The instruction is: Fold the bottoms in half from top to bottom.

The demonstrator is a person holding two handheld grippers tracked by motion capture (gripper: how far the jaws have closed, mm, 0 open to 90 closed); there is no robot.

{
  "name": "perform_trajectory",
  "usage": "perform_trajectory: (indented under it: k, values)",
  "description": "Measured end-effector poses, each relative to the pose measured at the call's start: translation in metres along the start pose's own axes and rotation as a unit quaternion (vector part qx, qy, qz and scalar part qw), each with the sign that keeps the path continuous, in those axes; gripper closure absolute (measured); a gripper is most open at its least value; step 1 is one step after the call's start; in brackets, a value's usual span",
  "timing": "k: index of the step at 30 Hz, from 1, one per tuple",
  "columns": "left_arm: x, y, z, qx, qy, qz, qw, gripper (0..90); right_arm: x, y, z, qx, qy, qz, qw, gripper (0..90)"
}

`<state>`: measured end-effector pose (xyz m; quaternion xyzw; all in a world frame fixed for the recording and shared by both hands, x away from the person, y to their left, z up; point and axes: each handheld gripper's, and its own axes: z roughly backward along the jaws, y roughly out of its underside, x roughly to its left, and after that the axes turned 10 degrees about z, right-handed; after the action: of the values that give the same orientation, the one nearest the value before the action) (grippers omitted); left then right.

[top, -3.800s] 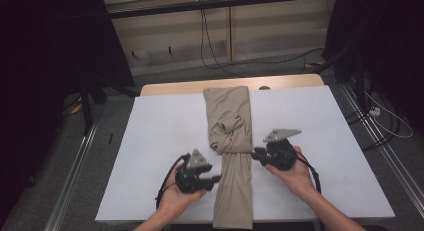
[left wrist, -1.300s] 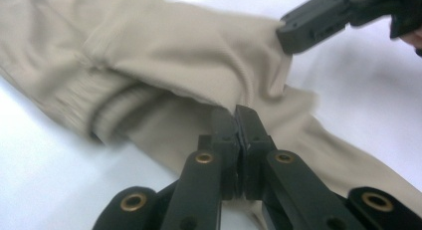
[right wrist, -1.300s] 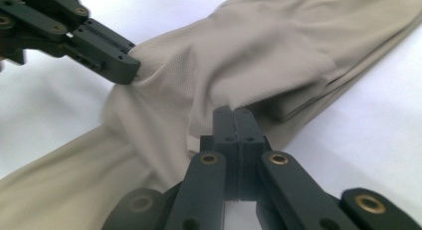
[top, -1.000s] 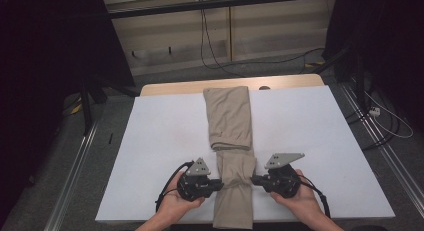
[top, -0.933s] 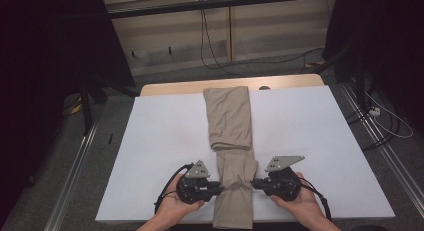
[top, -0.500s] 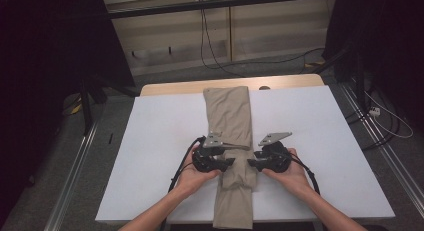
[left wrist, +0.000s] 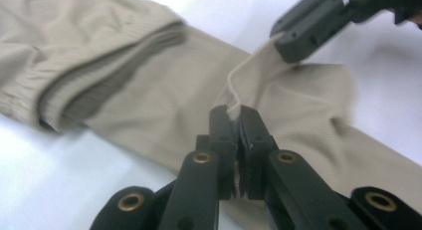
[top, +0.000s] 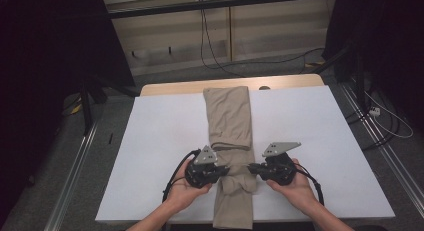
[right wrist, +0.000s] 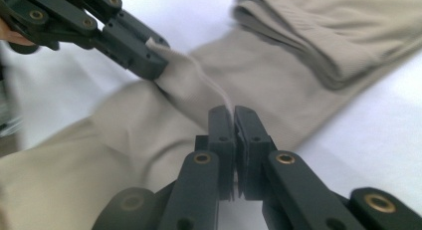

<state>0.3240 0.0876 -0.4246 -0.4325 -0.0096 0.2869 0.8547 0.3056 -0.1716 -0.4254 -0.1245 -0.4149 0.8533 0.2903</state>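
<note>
Both claws have just closed: the left claw and right claw each pinch an edge of the khaki trousers. The cloth looks light and limp, sagging between them, so side hems near each claw seem the sensible hold.

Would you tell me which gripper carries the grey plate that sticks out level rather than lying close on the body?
The right gripper: its grey plate juts out level, whereas the left gripper's plate lies tilted against its body.

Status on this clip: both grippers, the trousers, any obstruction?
Left gripper and right gripper just closed, each pinching the beige trousers. Fabric lifted between them. White table unobstructed.
</note>
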Motion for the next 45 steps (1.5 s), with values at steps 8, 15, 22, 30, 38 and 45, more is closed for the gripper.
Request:
perform_trajectory:
  k: [8, 15, 22, 30, 38, 45]
  values:
    - [-0.046, 0.043, 0.035, 0.022, 0.051, -0.024, 0.9982, 87.1, 0.053, 0.021, 0.032, -0.011, -0.062, 0.014, 0.9979, 88.1]
    - [-0.080, 0.070, 0.052, 0.043, 0.083, -0.031, 0.9951, 86.5, 0.093, 0.037, 0.045, 0.009, -0.111, 0.028, 0.9934, 84.6]
    - [-0.048, 0.048, 0.049, 0.004, 0.017, -0.017, 0.9997, 47.4, 0.064, 0.019, 0.037, -0.012, -0.068, 0.031, 0.9971, 57.3]
    - [0.048, -0.008, -0.001, -0.014, -0.096, 0.035, 0.9947, 37.6, -0.025, -0.013, -0.011, 0.017, 0.035, 0.048, 0.9981, 52.6]
    - [0.091, -0.036, -0.040, -0.011, -0.145, 0.035, 0.9887, 38.3, -0.055, -0.033, -0.063, 0.040, 0.084, 0.081, 0.9924, 39.2]
    - [0.097, -0.038, -0.043, -0.017, -0.133, 0.026, 0.9906, 57.6, -0.067, -0.037, -0.076, 0.029, 0.079, 0.080, 0.9932, 75.8]
